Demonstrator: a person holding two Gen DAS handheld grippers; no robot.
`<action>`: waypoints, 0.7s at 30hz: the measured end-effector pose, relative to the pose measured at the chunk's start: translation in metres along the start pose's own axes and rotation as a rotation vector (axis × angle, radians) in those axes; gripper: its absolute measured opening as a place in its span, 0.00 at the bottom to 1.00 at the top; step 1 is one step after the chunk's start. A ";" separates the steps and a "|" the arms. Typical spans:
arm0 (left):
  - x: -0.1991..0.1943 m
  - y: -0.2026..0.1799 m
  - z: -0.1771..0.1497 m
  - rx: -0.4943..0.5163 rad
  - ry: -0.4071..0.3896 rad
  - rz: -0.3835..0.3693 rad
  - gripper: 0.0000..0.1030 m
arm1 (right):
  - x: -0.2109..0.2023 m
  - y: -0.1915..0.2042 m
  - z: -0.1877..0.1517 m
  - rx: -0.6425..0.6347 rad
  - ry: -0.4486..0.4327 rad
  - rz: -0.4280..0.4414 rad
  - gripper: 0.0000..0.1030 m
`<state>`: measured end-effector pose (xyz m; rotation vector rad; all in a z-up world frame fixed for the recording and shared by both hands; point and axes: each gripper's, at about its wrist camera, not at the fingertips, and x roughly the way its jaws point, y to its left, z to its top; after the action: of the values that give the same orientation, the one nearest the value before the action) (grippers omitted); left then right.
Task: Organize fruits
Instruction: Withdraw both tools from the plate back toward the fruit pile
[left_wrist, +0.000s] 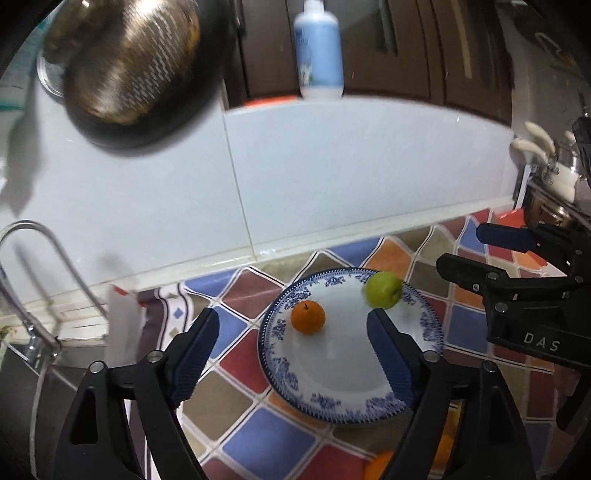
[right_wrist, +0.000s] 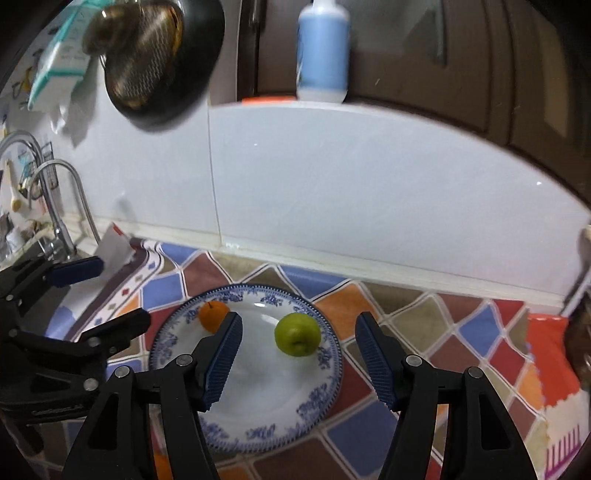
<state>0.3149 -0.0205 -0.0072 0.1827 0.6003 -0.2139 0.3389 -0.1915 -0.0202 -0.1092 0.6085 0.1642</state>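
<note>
An orange (left_wrist: 308, 316) and green apple (left_wrist: 382, 290) sit mid-frame on the plate (left_wrist: 332, 402); both claws, left gripper (left_wrist: 293, 354) and right gripper (right_wrist: 297, 360), gape empty; possibly more oranges (left_wrist: 380, 466) wait at the bottom edge.

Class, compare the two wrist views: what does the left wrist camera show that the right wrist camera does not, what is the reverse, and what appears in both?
Only the left wrist view shows the white-handled utensils at the far right and an orange fruit off the plate at the bottom edge.

Only the right wrist view shows the teal-and-white carton on the wall and the wire rack behind the tap.

Both show the blue-patterned plate holding an orange and a green apple, the blue bottle, the hanging pan, the tap, and both open grippers.
</note>
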 end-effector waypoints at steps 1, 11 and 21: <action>-0.009 -0.001 -0.001 0.004 -0.010 0.005 0.81 | -0.009 0.000 -0.001 0.004 -0.009 -0.001 0.64; -0.082 -0.006 -0.024 -0.011 -0.087 0.068 0.87 | -0.083 0.015 -0.026 0.021 -0.084 -0.038 0.69; -0.121 -0.007 -0.061 -0.042 -0.072 0.105 0.88 | -0.129 0.031 -0.059 0.024 -0.121 -0.089 0.69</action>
<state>0.1832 0.0041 0.0119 0.1647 0.5213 -0.1055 0.1961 -0.1853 0.0039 -0.1025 0.4840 0.0763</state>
